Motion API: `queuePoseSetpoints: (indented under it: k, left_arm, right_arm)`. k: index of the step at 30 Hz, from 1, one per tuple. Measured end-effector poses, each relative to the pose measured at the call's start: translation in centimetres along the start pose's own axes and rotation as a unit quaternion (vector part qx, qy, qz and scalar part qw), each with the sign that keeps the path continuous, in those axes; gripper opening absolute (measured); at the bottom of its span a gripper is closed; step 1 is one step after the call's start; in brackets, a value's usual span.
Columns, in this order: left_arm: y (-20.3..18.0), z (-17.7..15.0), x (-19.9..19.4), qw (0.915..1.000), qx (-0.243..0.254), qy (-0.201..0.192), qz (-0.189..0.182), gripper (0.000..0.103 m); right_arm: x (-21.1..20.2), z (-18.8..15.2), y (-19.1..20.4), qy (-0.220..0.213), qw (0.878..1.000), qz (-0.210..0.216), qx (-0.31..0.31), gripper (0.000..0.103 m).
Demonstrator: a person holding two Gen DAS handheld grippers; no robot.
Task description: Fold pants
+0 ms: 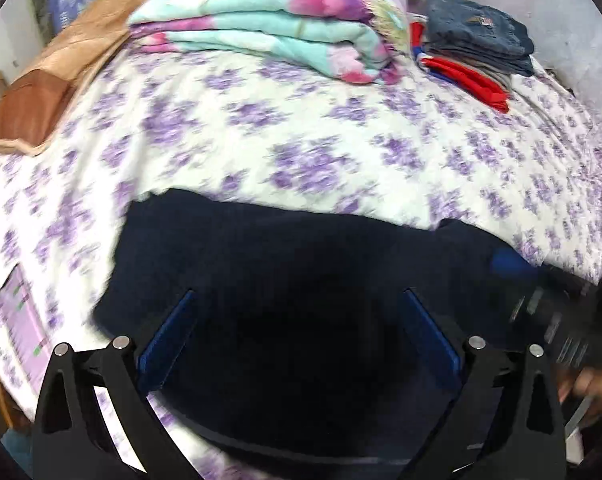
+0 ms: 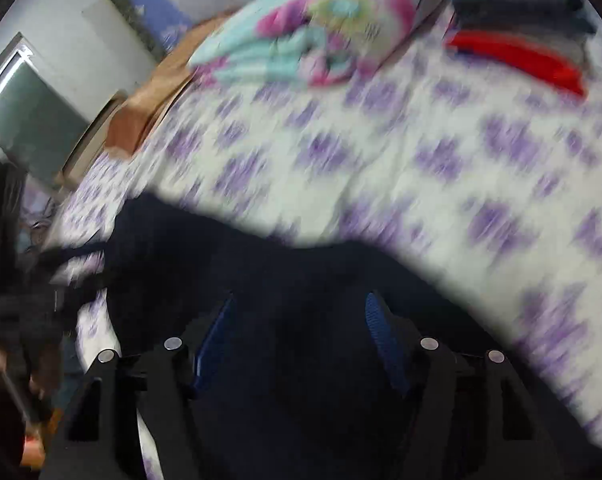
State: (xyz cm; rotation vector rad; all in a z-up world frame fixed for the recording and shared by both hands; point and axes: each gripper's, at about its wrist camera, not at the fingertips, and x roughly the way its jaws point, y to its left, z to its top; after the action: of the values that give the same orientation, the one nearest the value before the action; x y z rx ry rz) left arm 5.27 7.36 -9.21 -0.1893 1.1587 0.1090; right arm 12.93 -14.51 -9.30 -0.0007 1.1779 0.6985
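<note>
The dark pants (image 1: 301, 264) lie flat on the bed (image 1: 341, 148) as a compact folded slab below both grippers, the left gripper (image 1: 301, 312) and right gripper (image 2: 301, 320) with jaws apart and empty, so the folding looks nearly finished.
</note>
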Motion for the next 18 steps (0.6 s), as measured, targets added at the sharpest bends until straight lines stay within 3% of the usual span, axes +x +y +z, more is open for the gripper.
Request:
queuePoseSetpoints:
  k: [2,3,4,6,8,10,11,14,16,17,18]
  left_arm:
    - [-1.0,1.2,3.3,0.9990,0.001,0.033,0.029,0.098]
    - [-0.7,0.9,4.8,0.9972,0.003,0.056,0.049,0.098]
    - [-0.3,0.4,5.4,0.9964,0.005,0.062,0.057,0.098]
    - [0.2,-0.1,5.1,0.9979,0.014,0.046,0.045,0.098]
    - [0.3,-0.4,4.9,0.9970,0.026,0.051,0.051,0.098]
    - [0.5,-0.6,4.0,0.9965,0.021,0.060,0.056,0.098]
    - [0.4,-0.6,3.5,0.9969,0.015,0.058,0.051,0.098]
    - [-0.8,-1.3,1.2,0.9995,0.015,0.027,-0.003,0.098]
    - [-2.0,-2.4,1.7,0.9986,0.041,0.034,-0.002,0.098]
    - [-2.5,-3.0,2.5,0.9974,0.054,0.046,0.013,0.098]
    - [-2.8,-3.6,3.7,0.9948,0.065,0.069,0.036,0.098]
  right_arm:
    - [0.4,-1.7,-1.9,0.011,0.999,-0.052,0.011,0.067]
    - [0.0,-2.7,-3.5,0.014,0.998,-0.058,0.029,0.062]
    - [-1.1,-3.7,-5.6,0.008,0.997,-0.047,0.054,0.056]
    - [-4.0,-5.4,-9.1,-0.006,0.994,-0.068,0.080,0.052]
    - [-7.2,-7.7,-12.9,-0.017,0.984,-0.148,0.096,0.047]
    - [-9.9,-9.3,-14.9,-0.028,0.972,-0.186,0.143,0.053]
    - [-11.4,-10.0,-15.3,-0.044,0.969,-0.187,0.158,0.056]
    - [-14.3,-12.1,-14.9,-0.081,0.975,-0.103,0.180,0.060]
    - [-12.8,-13.7,-15.2,-0.036,0.980,-0.081,0.180,0.061]
    - [-12.2,-14.5,-16.2,-0.011,0.979,-0.106,0.175,0.058]
    - [-12.2,-15.6,-17.4,-0.007,0.976,-0.123,0.178,0.034]
